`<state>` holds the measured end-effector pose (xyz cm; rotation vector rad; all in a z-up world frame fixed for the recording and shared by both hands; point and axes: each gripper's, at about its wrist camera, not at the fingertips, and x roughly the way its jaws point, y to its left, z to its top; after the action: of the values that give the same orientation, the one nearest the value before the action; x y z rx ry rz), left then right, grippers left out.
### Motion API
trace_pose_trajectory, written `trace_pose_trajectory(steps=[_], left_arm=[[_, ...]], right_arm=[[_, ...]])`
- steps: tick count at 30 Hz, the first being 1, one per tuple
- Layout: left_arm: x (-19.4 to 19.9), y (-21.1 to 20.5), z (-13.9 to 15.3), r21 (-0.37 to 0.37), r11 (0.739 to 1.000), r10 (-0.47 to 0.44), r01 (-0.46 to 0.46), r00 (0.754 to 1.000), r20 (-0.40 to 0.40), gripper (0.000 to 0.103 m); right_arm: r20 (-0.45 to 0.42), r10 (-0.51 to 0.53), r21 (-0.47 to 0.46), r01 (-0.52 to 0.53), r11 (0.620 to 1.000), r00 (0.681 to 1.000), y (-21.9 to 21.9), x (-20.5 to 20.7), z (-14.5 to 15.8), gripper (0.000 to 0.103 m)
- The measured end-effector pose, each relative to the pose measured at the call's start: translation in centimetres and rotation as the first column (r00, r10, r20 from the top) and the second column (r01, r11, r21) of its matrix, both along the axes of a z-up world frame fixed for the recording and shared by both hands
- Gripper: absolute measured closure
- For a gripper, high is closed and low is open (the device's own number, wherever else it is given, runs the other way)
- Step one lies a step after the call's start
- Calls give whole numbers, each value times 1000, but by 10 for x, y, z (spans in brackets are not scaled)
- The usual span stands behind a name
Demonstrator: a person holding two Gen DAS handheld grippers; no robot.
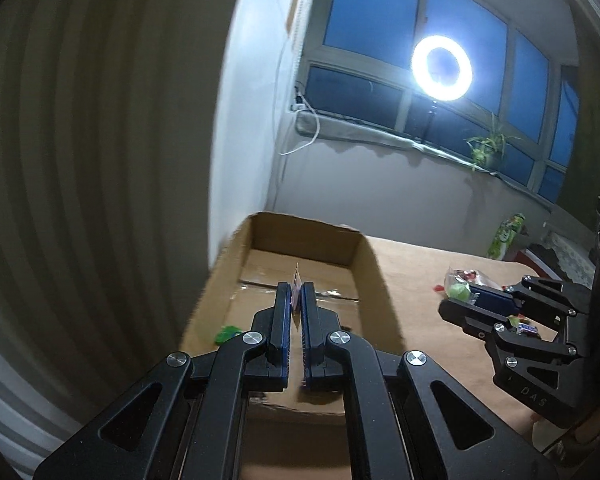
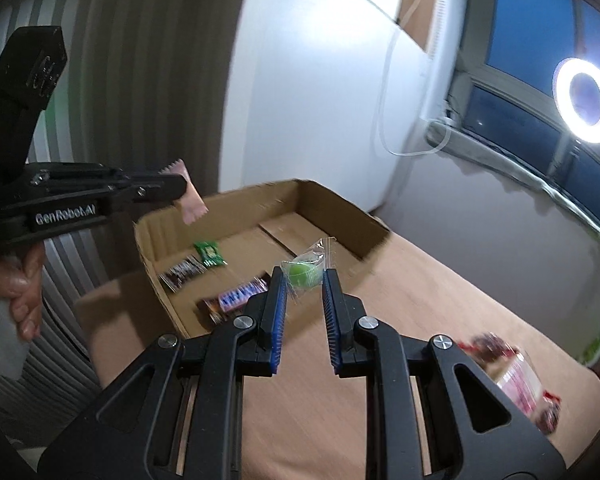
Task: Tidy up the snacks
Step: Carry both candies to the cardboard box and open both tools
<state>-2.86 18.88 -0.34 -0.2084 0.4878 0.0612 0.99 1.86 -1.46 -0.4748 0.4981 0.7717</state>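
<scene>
Left wrist view: left tool [image 1: 297, 300] pinches a pink packet [image 1: 297, 280] above the open box [image 1: 364, 256] on the surface [image 1: 420, 272].

Right wrist view: right tool [image 2: 304, 280] clamps a wrapped green candy [image 2: 306, 272] beside the box, where three snacks [image 2: 236, 298] lie.

Matt corrugated cardboard box [image 2: 332, 208], glossy clear-plastic-wrapped green candy [image 2: 306, 272], smooth tabletop [image 2: 440, 292]
</scene>
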Motion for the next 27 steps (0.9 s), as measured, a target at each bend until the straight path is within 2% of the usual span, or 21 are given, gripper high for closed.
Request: trace_pose_trajectory(steps=[13, 16, 18, 19, 20, 21, 22, 27], left_arm=[[13, 17, -16, -26, 1000, 0, -1, 1000, -31, 100], [14, 19, -19, -24, 1000, 18, -19, 999, -48, 98], [16, 18, -22, -14, 999, 33, -34, 997, -69, 92], [14, 17, -22, -5, 999, 43, -44, 997, -69, 79], [13, 17, -23, -2, 999, 48, -49, 997, -66, 62], [9, 17, -22, -1, 998, 55, -56, 997, -55, 56], [8, 17, -22, -1, 998, 59, -59, 997, -50, 52], [2, 19, -22, -2, 998, 60, -60, 997, -50, 52]], right_arm=[[-25, 75, -21, -75, 997, 997, 47, 16, -17, 84], [-60, 72, -74, -76, 994, 996, 55, 21, -30, 84], [-61, 64, -75, -68, 995, 996, 53, 20, -34, 72], [-65, 63, -74, -68, 995, 996, 51, 19, -36, 67], [-68, 62, -76, -67, 995, 996, 49, 19, -36, 58], [-69, 58, -76, -64, 995, 996, 47, 18, -37, 55], [-69, 57, -72, -62, 995, 996, 45, 17, -36, 55], [-58, 48, -61, -52, 997, 997, 39, 10, -31, 55]])
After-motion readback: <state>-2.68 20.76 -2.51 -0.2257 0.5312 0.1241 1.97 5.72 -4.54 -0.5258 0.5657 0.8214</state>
